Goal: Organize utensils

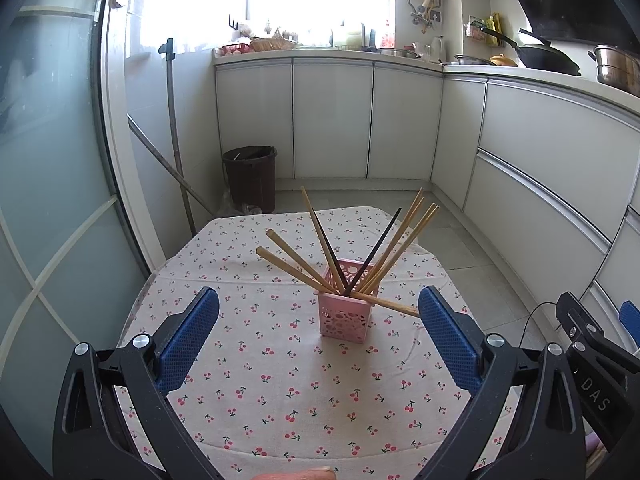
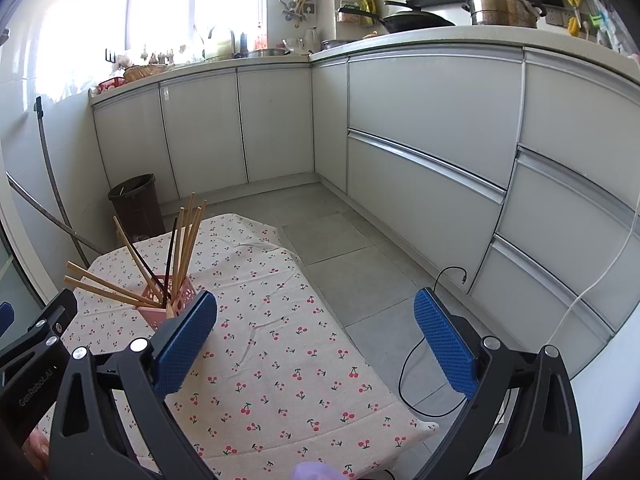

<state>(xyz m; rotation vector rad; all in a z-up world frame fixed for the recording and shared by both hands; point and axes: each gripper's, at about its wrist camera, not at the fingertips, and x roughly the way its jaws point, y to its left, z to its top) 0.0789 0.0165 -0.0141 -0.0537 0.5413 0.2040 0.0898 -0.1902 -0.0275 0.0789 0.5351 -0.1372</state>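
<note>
Hovering low over the near edge of the table, the left gripper has its jaws spread wide and empty, the blue pads framing the work ahead; the right gripper sits off to the right over the table's corner and the floor, likewise wide open and holding nothing. Just beyond the left gripper stands the pink holder, upright on the cherry-print cloth near the table's middle. The chopsticks stand fanned out in it, tan ones with two dark ones among them. One stray chopstick lies across the holder's rim, its end pointing toward the right pad. Judgement: the task looks nearly complete, with the stray piece as the step in hand. The next move calls for a narrow pinch on that thin stick, then tipping it upright into the holder without toppling the light container. Farther back are a brown bin and cabinets
</note>
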